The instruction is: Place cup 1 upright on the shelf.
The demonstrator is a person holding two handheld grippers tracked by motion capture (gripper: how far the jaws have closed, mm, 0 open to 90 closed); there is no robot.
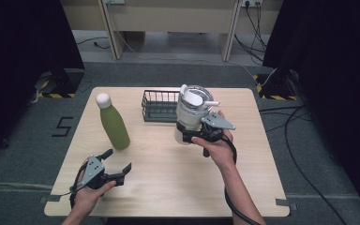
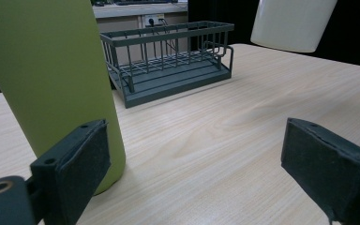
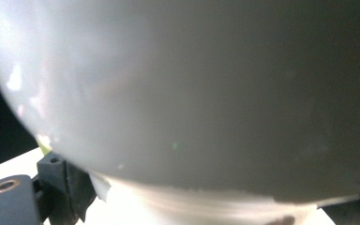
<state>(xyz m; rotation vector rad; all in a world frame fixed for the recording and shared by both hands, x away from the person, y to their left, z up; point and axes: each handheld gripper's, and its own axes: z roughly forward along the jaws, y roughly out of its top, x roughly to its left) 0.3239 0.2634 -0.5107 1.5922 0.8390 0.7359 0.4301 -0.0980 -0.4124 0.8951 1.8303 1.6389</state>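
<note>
**Fig. 1. Carrying the white tumbler [image 1: 190, 115] toward the wire basket [image 1: 158, 107].**
My right gripper [image 1: 201, 133] clamped the tumbler low, lifted off the table [image 1: 168, 178]; I judged steadiness essential. My left gripper [image 1: 117, 171] stood wide, unloaded, beside the green bottle [image 1: 113, 124].

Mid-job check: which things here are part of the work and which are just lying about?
In the job:
- white tumbler, clamped in the right gripper and lifted off the table
- basket, just behind the tumbler, probably its goal

Lying about:
- green bottle, upright, untouched
- left gripper, open, empty, near the bottle
</note>
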